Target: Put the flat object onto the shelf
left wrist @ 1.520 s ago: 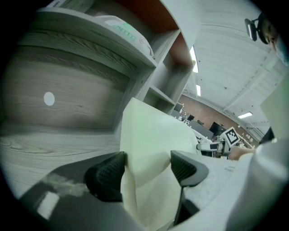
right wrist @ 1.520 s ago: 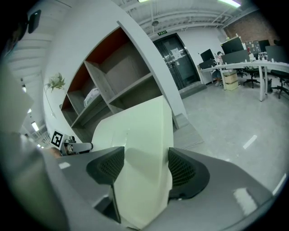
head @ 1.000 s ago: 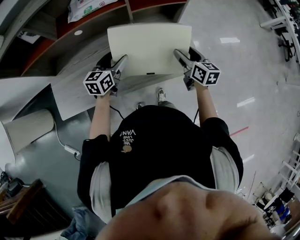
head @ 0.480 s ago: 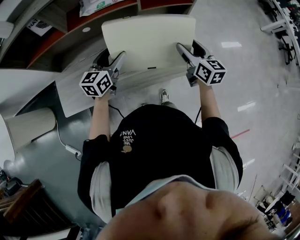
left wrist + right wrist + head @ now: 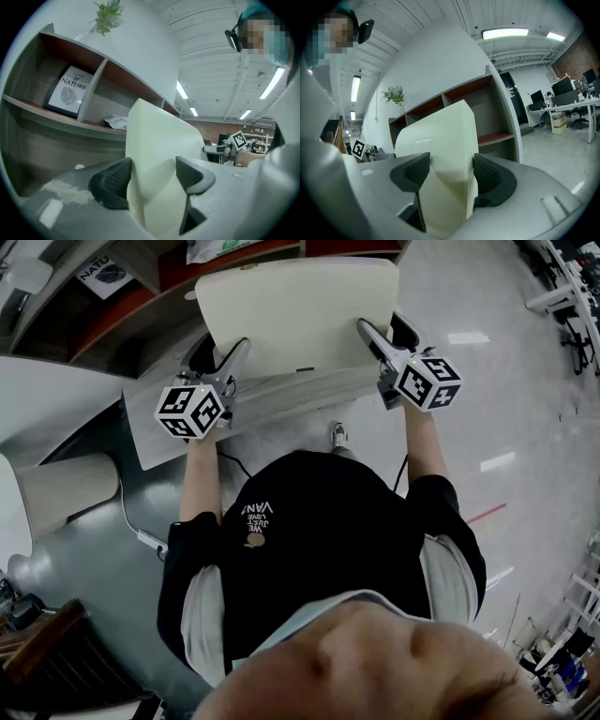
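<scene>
Black printed T-shirt (image 5: 319,540), white sleeves (image 5: 450,579), black-and-white marker cubes (image 5: 190,411)

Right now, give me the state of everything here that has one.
flat panel: held at both side edges, not yet on the shelf.
left gripper: shut on the flat panel.
right gripper: shut on the flat panel.
framed print: standing upright in a shelf compartment.

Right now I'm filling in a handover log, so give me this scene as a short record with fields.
Held thing: cream flat rectangular panel
Left gripper: jaws closed on the panel's left edge
Right gripper: jaws closed on its right edge
Shelf: grey wooden shelf unit with red-brown backs, ahead of the panel
Task stage: panel held in the air, not yet on the shelf
</scene>
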`<state>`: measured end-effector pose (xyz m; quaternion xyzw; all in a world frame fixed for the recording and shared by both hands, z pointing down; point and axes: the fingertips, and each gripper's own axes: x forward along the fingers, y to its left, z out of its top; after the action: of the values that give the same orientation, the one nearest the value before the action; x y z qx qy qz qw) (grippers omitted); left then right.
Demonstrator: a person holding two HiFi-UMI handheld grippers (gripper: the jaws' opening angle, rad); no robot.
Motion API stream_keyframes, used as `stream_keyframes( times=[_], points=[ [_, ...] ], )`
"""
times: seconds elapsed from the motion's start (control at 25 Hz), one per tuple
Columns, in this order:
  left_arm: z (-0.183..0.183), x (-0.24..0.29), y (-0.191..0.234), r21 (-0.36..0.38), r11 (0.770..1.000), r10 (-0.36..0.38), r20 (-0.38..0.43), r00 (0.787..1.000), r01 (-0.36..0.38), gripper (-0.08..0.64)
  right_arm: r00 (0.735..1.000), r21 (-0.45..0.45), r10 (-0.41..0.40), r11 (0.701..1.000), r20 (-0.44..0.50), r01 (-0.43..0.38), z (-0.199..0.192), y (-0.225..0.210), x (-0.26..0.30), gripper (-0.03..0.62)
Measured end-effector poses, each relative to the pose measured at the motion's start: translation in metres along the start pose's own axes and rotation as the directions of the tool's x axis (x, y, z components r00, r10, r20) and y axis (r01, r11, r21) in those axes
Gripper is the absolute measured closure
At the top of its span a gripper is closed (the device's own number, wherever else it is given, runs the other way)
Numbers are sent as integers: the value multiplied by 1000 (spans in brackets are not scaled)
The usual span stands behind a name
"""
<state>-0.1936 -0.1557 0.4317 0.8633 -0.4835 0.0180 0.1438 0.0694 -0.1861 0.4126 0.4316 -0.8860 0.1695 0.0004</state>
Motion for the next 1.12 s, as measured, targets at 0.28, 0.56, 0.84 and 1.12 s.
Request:
stream_keyframes(
  times=[0.28,0.56,0.84,1.12],
  points=[
    [33,-26,10,60,998,-10,60,998,7,253,998,-40,11,999,63,-8,23,34,4,307],
    [59,-50,16,106,994,-28,109,994,17,255,994,-75,13,997,105,-5,40,65,4,308],
    [89,-62,16,153,988,-49,154,987,25,256,989,-108,12,994,145,4,65,83,2,308],
    [130,-60,11,211,978,-54,207,977,9,256,982,-161,52,987,182,-23,107,87,7,308]
  ],
)
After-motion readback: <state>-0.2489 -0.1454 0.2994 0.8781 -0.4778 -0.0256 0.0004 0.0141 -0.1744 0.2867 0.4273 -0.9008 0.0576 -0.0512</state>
